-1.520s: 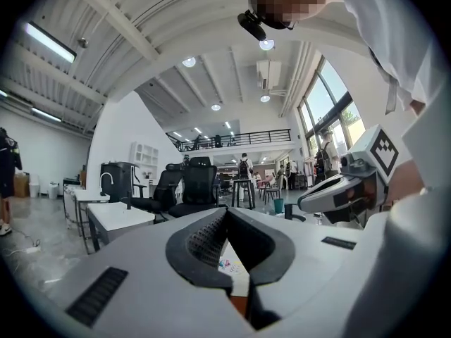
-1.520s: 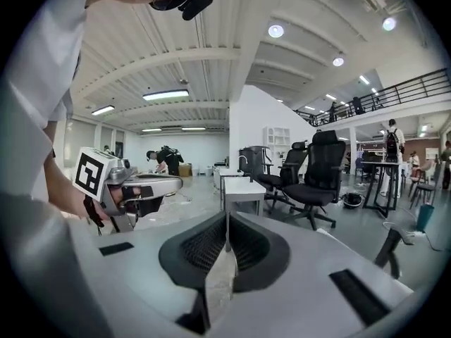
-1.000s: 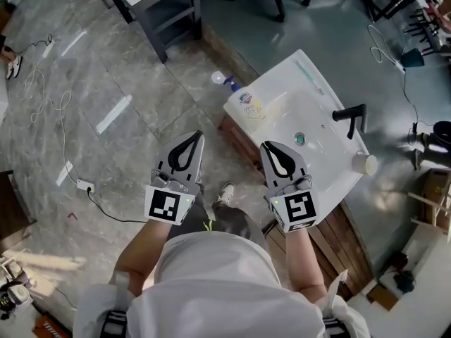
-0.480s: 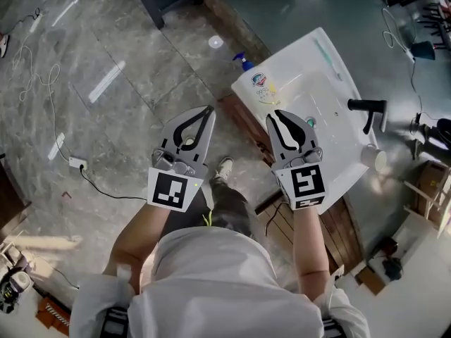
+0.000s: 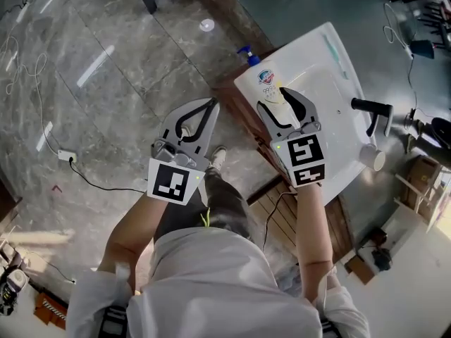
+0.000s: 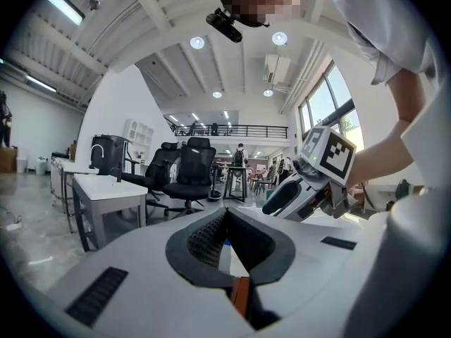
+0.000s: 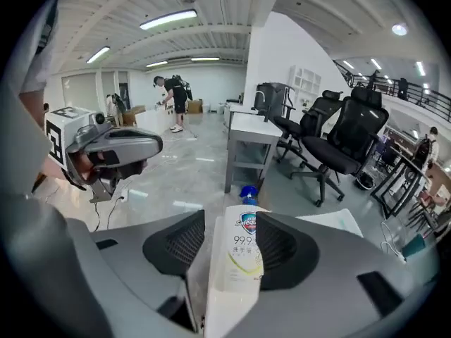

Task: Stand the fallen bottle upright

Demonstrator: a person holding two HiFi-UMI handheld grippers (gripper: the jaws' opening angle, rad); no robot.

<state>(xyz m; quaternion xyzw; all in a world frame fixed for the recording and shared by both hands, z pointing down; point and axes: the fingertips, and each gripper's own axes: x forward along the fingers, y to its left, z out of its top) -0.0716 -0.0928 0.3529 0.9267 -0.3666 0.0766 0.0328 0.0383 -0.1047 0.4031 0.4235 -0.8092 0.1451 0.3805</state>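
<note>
The bottle (image 5: 265, 83) lies on its side at the near corner of the white tabletop (image 5: 313, 51), upper middle of the head view. Its blue pump (image 5: 246, 53) pokes past the edge toward the floor.

The right tool (image 5: 273, 98) hangs just over the bottle's lower end. Its jaws are opening and not yet pressing on anything. In the right gripper view the bottle (image 7: 243, 255) runs lengthwise up the middle of the frame between the two dark pads, label up and pump (image 7: 248, 194) at the far end.

The left tool (image 5: 211, 104) is clenched on nothing, off to the left over the floor, and seems to have no part in this step.

To do the grasp well, I would let the jaws spread clear of the body first. Then lower them so the pads meet the two side faces around the label, not the narrow pump neck.

The plastic looks smooth, so a firm squeeze is wise before tipping. Because the bottle sits at the very corner, swing the pump end up and inward, away from the edge. Settle the base flat on the tabletop before letting go.
</note>
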